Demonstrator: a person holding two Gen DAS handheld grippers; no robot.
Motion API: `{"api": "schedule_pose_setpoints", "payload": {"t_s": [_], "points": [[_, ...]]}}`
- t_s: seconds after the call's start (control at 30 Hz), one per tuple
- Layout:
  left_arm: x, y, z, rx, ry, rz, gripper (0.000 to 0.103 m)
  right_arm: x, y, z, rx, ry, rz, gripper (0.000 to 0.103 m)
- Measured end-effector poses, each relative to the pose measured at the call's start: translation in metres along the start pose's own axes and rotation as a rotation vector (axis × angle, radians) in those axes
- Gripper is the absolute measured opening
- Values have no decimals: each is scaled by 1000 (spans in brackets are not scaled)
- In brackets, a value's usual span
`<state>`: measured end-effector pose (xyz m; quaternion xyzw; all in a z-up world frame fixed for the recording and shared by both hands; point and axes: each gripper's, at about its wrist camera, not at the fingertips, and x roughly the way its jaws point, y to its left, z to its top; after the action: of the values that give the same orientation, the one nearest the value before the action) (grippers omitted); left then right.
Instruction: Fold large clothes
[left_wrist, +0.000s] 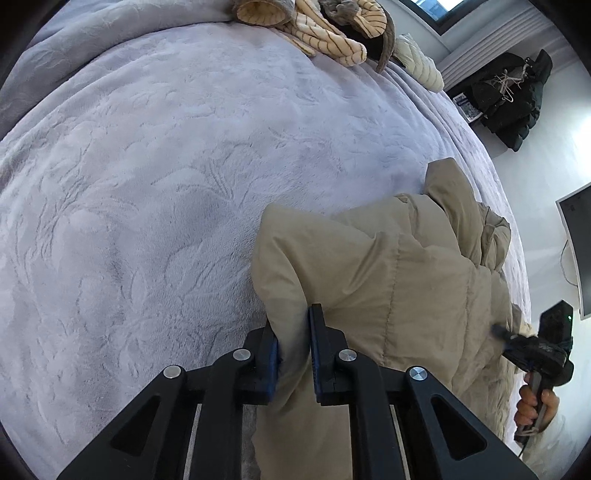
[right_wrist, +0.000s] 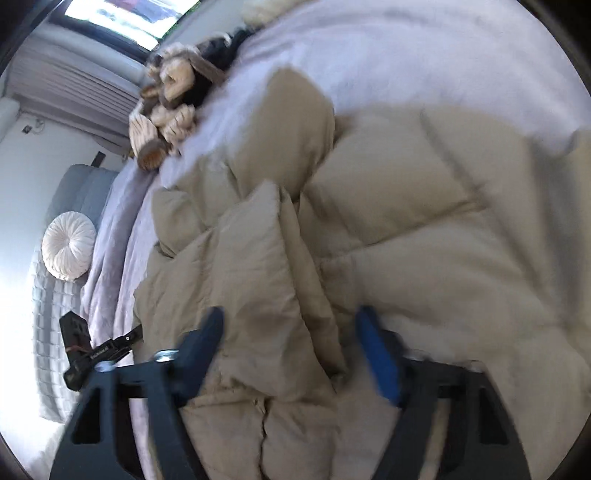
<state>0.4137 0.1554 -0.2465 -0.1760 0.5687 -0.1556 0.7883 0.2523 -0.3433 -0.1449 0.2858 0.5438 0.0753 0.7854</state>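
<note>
- A beige puffer jacket (left_wrist: 406, 266) is being spread on the bed (left_wrist: 147, 184), on a lavender embossed blanket, toward the right edge in the left wrist view.
- A fold of the jacket's fabric is being pinched by the left gripper (left_wrist: 293, 350); both blue-padded fingers are being pressed against the cloth.
- The right gripper (right_wrist: 291, 354) is being held wide open over the jacket (right_wrist: 406, 229); a puffed ridge of fabric is lying between the fingers, and contact cannot be told because of motion blur.
- The right gripper's handle is being gripped by the person's right hand (left_wrist: 533, 408) at the near right of the left wrist view.
- A heap of striped cream clothes (left_wrist: 317, 26) is lying at the far end of the bed, well apart from the jacket.
- A round white cushion (right_wrist: 68, 245) is being seen at the left of the right wrist view, beside the bed.
- A black coat (left_wrist: 506, 96) is hanging by the far right wall.
</note>
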Motion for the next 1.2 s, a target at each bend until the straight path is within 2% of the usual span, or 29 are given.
{"api": "schedule_pose_setpoints", "payload": {"t_s": [0.03, 0.13, 0.17, 0.2, 0.27, 0.33, 0.37, 0.43, 0.47, 0.53, 0.57, 0.6, 0.63, 0.67, 0.77, 0.8, 0.83, 0.87, 0.9, 1.0, 1.1, 1.2], "points": [[-1, -1, 0, 10, 0, 5, 14, 0, 3, -3, 3, 9, 12, 9], [-1, 0, -1, 23, -5, 9, 14, -13, 10, -17, -60, -14, -17, 7], [1, 1, -2, 16, -6, 16, 22, -14, 6, -22, -61, -14, -46, 7], [3, 2, -2, 5, -9, 34, 36, -8, -3, -26, -45, 1, -86, 7], [5, 5, -4, -23, -32, 113, 53, -1, -19, -32, -12, 12, -90, 8], [-1, 5, -5, -36, -52, 151, 54, -1, -25, -34, 11, -1, -79, 9], [-10, 4, -4, -33, -77, 193, 54, -5, -22, -35, 17, -3, -85, 12], [-30, 2, -5, -7, -133, 251, 54, -21, -17, -39, -6, -29, -145, 26], [-40, 0, -6, 3, -154, 258, 54, -30, -14, -41, -24, -53, -176, 27], [-57, -6, -10, 24, -184, 247, 54, -61, -6, -50, -80, -156, -257, 28], [-61, -9, -12, 33, -185, 234, 54, -70, -5, -52, -93, -180, -255, 27], [-61, -14, -16, 40, -176, 221, 54, -77, 0, -55, -116, -199, -231, 23], [-57, -17, -19, 43, -159, 206, 54, -77, 8, -55, -144, -195, -205, 12], [-50, -22, -25, 47, -141, 198, 54, -74, 12, -55, -164, -182, -189, 11], [-19, -32, -44, 68, -80, 252, 54, -46, 30, -59, -253, -80, -152, 11], [-10, -33, -51, 83, -67, 269, 54, -35, 30, -62, -272, -44, -168, 11], [-4, -34, -56, 96, -68, 286, 54, -22, 25, -66, -284, 1, -223, 11], [1, -32, -60, 107, -72, 288, 54, -17, 19, -68, -284, 21, -258, 5], [3, -30, -62, 109, -74, 283, 54, -13, 6, -71, -266, 32, -267, 3], [3, -24, -59, 91, -69, 268, 54, -20, -11, -72, -233, 28, -269, 0], [2, -27, -55, 108, -66, 298, 54, -30, -17, -74, -232, 15, -317, 0], [-6, -29, -54, 107, -68, 335, 54, -46, -36, -74, -140, -18, -328, 0]]}}
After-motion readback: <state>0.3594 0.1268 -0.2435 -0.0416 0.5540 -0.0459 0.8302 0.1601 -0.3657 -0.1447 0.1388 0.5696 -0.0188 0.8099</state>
